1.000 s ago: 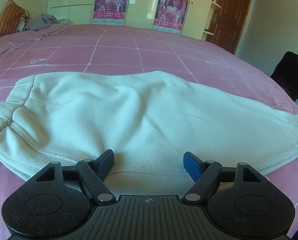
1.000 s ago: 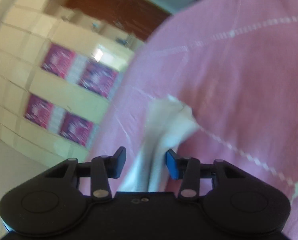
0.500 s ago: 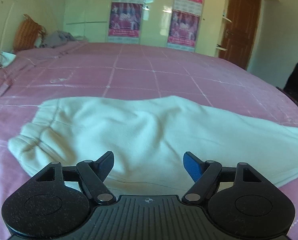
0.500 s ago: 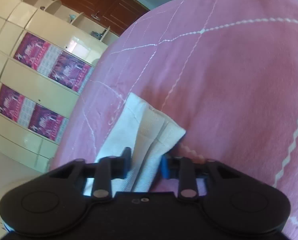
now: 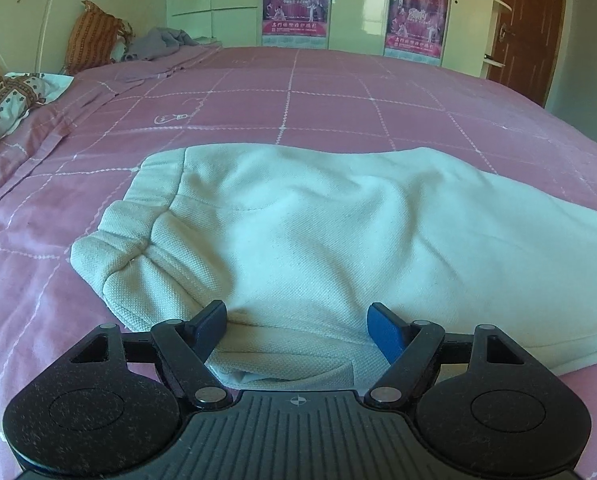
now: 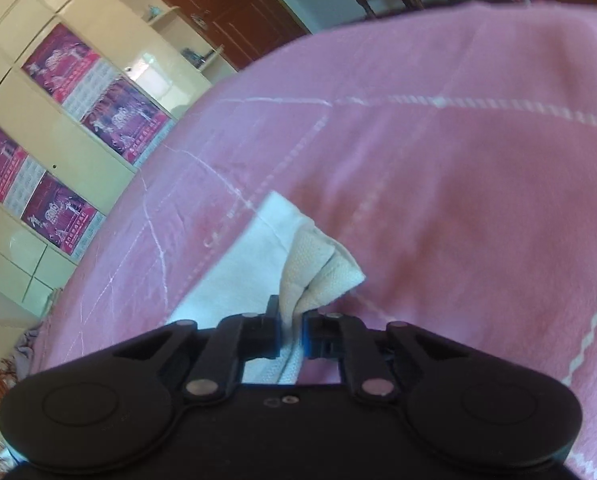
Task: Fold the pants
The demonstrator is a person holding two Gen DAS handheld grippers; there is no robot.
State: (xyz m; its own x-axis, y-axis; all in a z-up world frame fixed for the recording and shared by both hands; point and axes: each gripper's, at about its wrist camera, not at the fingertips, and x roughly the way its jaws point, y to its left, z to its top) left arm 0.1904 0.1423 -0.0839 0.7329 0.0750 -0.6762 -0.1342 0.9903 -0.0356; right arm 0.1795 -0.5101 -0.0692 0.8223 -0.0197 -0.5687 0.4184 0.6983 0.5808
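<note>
- The left gripper [image 5: 296, 322] hovered with fingers spread over the near edge of the cream knitted pants [image 5: 338, 240].
- The right gripper [image 6: 290, 334] was closing, pinching the leg cuff [image 6: 318, 268].
- Pants lay lengthwise across the pink checked bedspread [image 5: 338, 96], waistband left.

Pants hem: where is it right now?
In the right wrist view, the hem sits centre frame on the pink bedspread, between the closing right claw pads.

A home bedroom. A wide bed covered in a pink sheet with white grid stitching [image 5: 338, 92] fills the room. Behind it stands a glossy cream wardrobe [image 5: 354, 4] with purple posters [image 5: 296, 2], beside a brown wooden door [image 5: 528, 20]. An orange striped pillow [image 5: 94, 38] leans at the white headboard [image 5: 22, 20].
</note>
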